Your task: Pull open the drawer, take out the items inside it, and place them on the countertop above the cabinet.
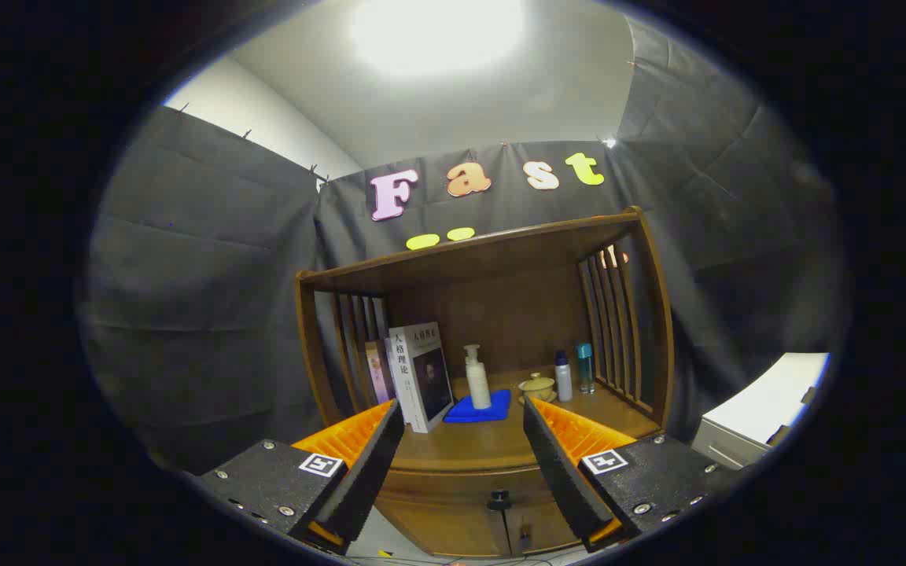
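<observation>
Below the countertop (469, 444), at six o'clock between the fingers, the drawer (461, 507) sits closed, its long axis running nine to three o'clock and its dark knob (499, 498) facing the gripper (462, 440). The fingers stand wide apart, holding nothing. At twelve o'clock beyond them stand books (420, 373) with unreadable spine lettering, a pump bottle (476, 379) on a blue cloth (480, 409), a lidded cup (537, 386) and two small bottles (573, 371).

Your drawer (453, 491) sits shut in the wooden cabinet (492, 377), its front flush below the countertop (484, 440), a dark knob (499, 498) at mid-front. Countertop above it is a brown wood slab under the shelf roof. Your gripper (461, 440) hangs parted ahead of the cabinet, fingers wide, touching nothing, knob low between them.
</observation>
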Demonstrator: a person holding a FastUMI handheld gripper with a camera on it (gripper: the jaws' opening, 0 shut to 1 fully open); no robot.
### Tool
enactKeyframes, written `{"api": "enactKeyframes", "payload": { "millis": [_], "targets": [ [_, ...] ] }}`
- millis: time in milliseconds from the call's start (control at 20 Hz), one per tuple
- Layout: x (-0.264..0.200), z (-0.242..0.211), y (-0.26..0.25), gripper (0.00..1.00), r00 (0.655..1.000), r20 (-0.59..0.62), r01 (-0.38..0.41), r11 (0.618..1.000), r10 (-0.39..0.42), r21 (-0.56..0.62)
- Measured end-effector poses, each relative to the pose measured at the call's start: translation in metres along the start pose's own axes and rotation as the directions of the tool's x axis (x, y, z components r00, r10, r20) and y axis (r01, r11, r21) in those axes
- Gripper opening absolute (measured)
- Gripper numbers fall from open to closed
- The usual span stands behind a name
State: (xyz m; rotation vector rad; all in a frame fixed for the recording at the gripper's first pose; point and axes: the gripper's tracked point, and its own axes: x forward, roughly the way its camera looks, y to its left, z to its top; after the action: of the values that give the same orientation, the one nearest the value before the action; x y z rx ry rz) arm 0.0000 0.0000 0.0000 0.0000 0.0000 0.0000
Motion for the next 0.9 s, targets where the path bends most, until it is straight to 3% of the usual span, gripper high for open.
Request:
{"api": "enactKeyframes", "payload": {
  "millis": [900],
  "targets": [
    [0.0059, -0.0072, 0.0029, 0.94, 1.0, -0.018, 0.004, 0.993, -0.006, -0.116]
  ]
}}
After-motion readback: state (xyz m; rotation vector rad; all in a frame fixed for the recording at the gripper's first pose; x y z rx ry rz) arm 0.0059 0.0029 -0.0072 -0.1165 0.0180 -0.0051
